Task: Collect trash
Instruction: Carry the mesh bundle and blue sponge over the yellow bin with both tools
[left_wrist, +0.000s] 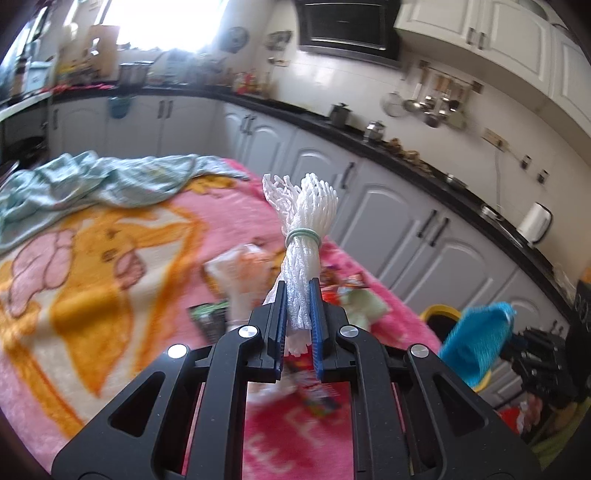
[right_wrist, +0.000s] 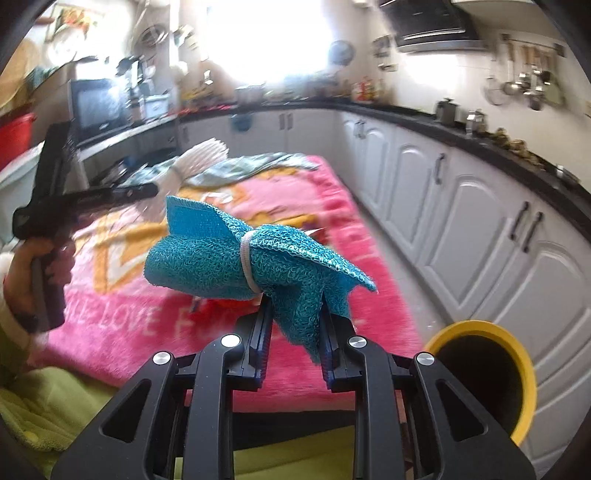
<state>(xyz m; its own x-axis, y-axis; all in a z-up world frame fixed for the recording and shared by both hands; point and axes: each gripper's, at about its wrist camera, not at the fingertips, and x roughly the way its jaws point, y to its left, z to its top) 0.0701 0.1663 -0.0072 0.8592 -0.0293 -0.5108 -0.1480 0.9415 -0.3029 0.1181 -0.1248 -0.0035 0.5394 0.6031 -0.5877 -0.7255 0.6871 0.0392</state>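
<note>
Above the pink blanket (left_wrist: 110, 258), left gripper (left_wrist: 299, 295) clamps white foam net (left_wrist: 303, 221), right gripper (right_wrist: 295, 314) clamps blue cloth (right_wrist: 221, 258); we risk cloth snagging yellow bin (right_wrist: 524, 369) rim.

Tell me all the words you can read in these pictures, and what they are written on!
"LOVE" on the pink blanket, in pale letters, right wrist view; the letters around it are too blurred to read.
"F" and part of another letter on the same blanket, left wrist view; the rest is hidden.
Wrappers on the blanket: print too blurred.
</note>
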